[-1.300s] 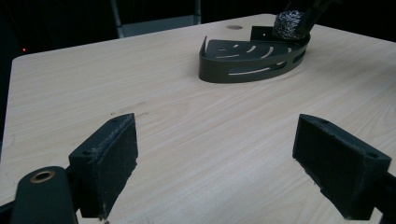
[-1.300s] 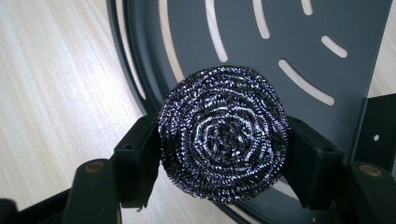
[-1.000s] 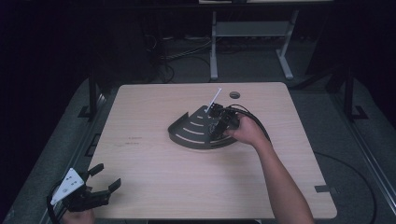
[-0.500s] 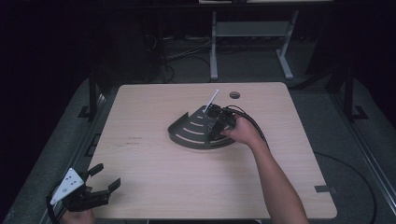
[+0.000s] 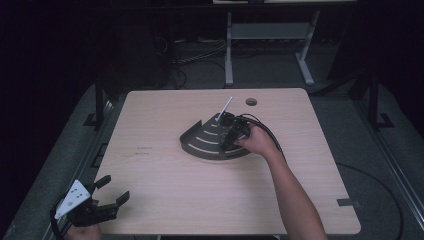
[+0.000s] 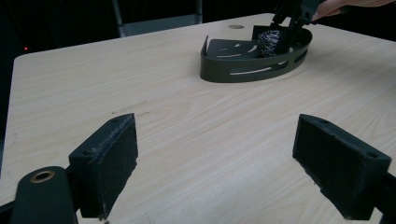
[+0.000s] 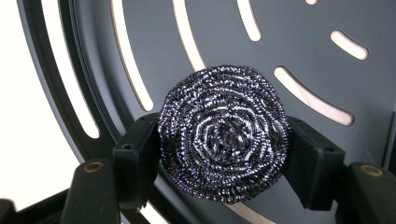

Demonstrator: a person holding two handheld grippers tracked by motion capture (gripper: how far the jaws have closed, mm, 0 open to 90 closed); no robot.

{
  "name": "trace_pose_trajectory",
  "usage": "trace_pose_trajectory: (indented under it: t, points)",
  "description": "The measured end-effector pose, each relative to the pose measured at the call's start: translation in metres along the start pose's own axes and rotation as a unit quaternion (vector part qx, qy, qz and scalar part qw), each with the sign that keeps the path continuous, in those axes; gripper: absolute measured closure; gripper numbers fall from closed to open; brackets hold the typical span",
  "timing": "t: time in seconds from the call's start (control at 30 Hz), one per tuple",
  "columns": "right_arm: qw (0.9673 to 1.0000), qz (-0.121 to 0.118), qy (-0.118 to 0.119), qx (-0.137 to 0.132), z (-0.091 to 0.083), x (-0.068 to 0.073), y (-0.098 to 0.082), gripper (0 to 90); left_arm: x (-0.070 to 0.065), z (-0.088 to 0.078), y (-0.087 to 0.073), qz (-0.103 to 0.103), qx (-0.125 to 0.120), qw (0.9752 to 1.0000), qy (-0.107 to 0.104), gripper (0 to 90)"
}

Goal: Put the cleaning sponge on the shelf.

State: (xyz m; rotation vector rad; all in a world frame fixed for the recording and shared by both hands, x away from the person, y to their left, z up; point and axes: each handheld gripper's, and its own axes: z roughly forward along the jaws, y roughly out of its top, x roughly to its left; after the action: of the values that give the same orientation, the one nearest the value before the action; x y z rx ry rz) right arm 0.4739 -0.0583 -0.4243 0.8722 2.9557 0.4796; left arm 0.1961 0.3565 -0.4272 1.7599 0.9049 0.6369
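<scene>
A round steel-wool scourer point(image 7: 223, 133) sits between the pads of my right gripper point(image 7: 223, 140), which is shut on it from both sides. It hangs just over the floor of a dark, fan-shaped slotted tray point(image 7: 93, 56). From above, the right gripper point(image 5: 227, 142) points down into the tray point(image 5: 200, 145) in the middle of the table. In the left gripper view the scourer point(image 6: 267, 41) shows inside the tray point(image 6: 243, 72), under the right gripper point(image 6: 292, 18). My left gripper point(image 5: 116, 188) rests at the table's near left corner, open point(image 6: 224, 158) and with nothing between its pads.
A thin white rod point(image 5: 224, 109) slants up from the tray's back corner. A small round hole point(image 5: 251, 102) lies in the wooden table point(image 5: 165, 200) behind the tray. Metal stand legs point(image 5: 229, 60) and cables lie on the dark floor beyond.
The right hand has shifted only slightly over the tray, still gripping the scourer. The left gripper has stayed where it was.
</scene>
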Motion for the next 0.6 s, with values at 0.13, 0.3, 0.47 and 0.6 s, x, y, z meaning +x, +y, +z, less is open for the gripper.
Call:
trace_pose_trajectory:
  t: [0.13, 0.3, 0.47, 0.6]
  points:
    - [1.0000, 0.004, -0.002, 0.000, -0.0003, -0.0008, 0.0002, 32.7, 0.0002, 0.0002, -0.0005, 0.000, 0.002, 1.0000, -0.001, 13.3]
    - [1.0000, 0.007, -0.001, 0.002, 0.0004, -0.0019, -0.0002, 32.5, 0.0005, -0.0007, -0.0007, -0.002, 0.000, 1.0000, 0.000, 13.3]
    - [1.0000, 0.009, 0.000, -0.001, 0.0002, -0.0018, 0.0005, 32.3, 0.0002, -0.0007, -0.0006, -0.001, 0.000, 1.0000, 0.000, 13.2]
    - [1.0000, 0.007, -0.002, 0.002, 0.0012, -0.0021, 0.0010, 32.0, 0.0004, -0.0006, -0.0006, 0.000, 0.002, 1.0000, 0.000, 13.3]
